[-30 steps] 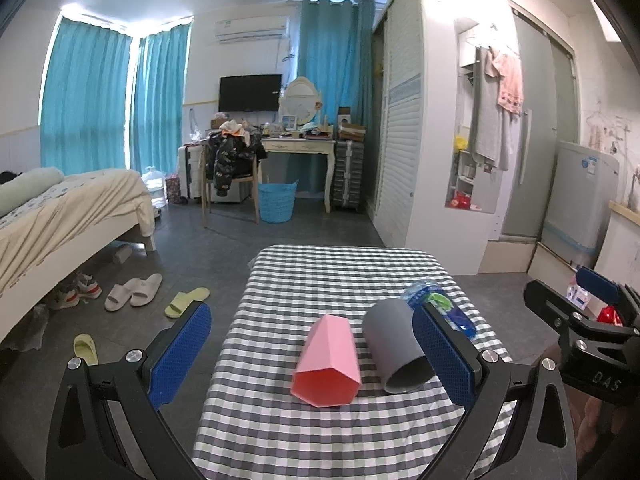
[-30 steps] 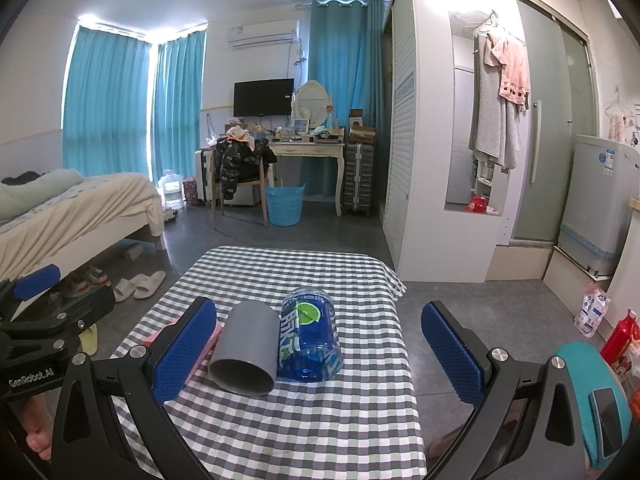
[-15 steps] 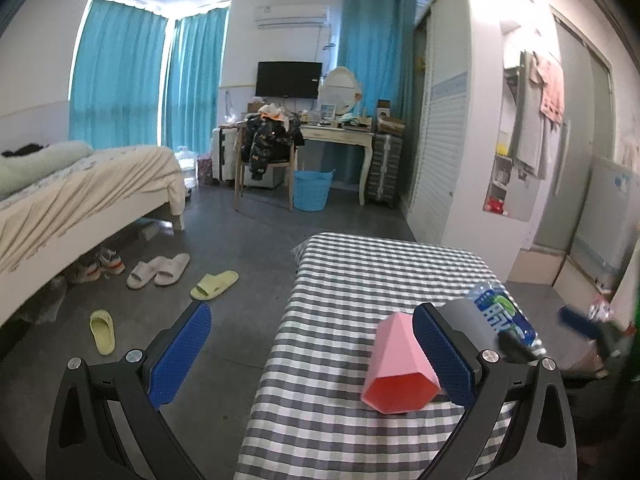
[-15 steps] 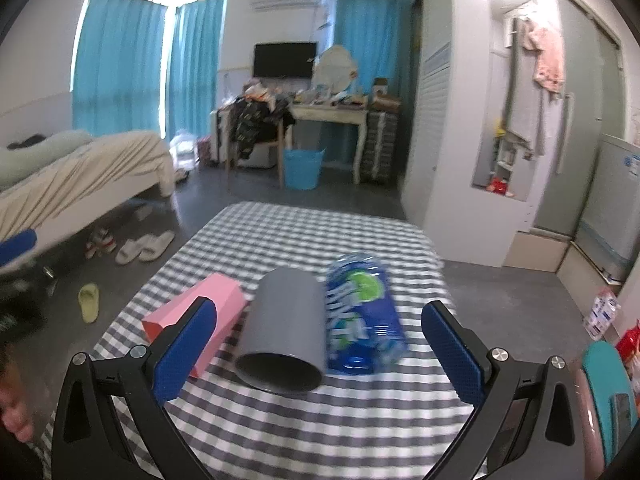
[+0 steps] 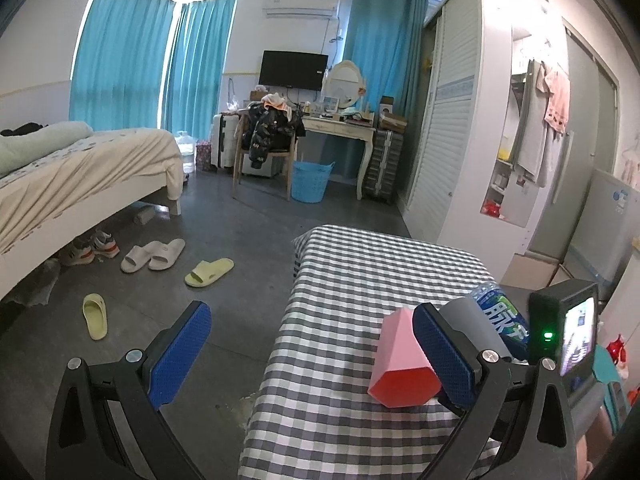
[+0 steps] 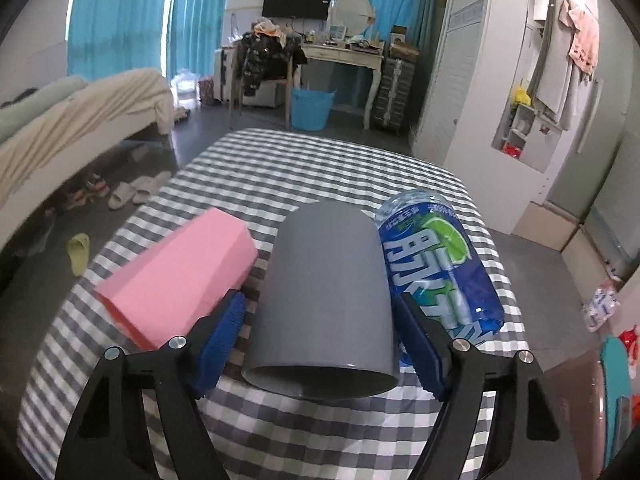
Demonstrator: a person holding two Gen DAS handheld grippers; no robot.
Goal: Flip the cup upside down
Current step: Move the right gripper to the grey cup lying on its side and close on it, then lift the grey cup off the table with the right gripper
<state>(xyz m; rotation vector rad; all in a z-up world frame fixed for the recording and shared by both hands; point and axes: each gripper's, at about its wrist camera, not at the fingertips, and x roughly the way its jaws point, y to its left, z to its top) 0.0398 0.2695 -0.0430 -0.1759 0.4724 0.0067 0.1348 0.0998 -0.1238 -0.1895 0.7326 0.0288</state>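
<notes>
A grey cup [image 6: 324,296] lies on its side on the checkered table [image 6: 304,168], open mouth toward me. My right gripper [image 6: 320,344] straddles it near the mouth, its blue pads close to both sides with small gaps showing. A pink faceted cup [image 6: 180,276] lies to its left and a blue-labelled bottle [image 6: 436,268] to its right. My left gripper [image 5: 308,356] is open and empty, off the table's left edge; its right pad overlaps the pink cup [image 5: 400,364] and the grey cup [image 5: 472,320] in that view.
The table's left edge [image 5: 280,344] drops to a grey floor with slippers [image 5: 208,272]. A bed [image 5: 80,176] stands at the left, a white wardrobe [image 5: 452,128] at the right, and a desk, chair and blue basket [image 5: 312,180] at the back.
My right gripper has moved forward and down over the grey cup and its jaws have narrowed around it. My left gripper has swung left, away from the cups.
</notes>
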